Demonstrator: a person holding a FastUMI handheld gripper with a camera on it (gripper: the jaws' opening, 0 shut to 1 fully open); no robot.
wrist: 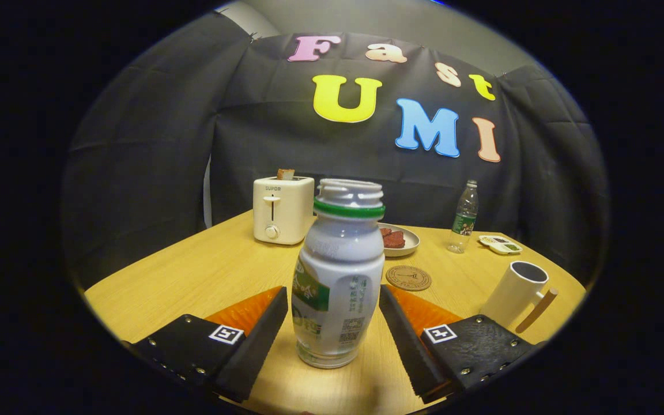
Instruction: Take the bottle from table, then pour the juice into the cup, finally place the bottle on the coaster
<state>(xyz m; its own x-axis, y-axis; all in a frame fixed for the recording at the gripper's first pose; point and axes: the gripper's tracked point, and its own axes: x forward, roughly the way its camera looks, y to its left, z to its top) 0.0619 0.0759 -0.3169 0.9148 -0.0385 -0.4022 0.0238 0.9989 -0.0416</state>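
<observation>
- The toaster (283,209) carries the one word that can be read, "SUPOR", on its front above the slot lever; it is cream, boxy with rounded corners, and has a round knob low on its face.
- A piece of toast (286,173) sticks up from the toaster's top.
- The bottle (339,276) stands upright on the table (193,271), uncapped, its threaded mouth open above a green ring; the body is white plastic, waisted below the shoulder, with a green-and-white label whose small print is too fine to read.
- What is inside the bottle cannot be told through its opaque wall.
- The gripper (332,323) is spread wide, one finger on each side of the bottle, neither touching it; the bottle sits between them.
- The coaster (408,277) is a round brown disc with a faint stamped pattern, lying flat beyond the bottle, just past the right finger.
- The cup (515,293) is a white mug with a straight wooden handle, to the right of the coaster; its dark inside gives no view of any contents.
- A plate (410,245) behind the bottle holds dark red-brown pieces.
- A clear water bottle (463,217) with a green label stands further back.
- A small white dish (501,244) lies beside it.
- The table is pale wood grain.
</observation>
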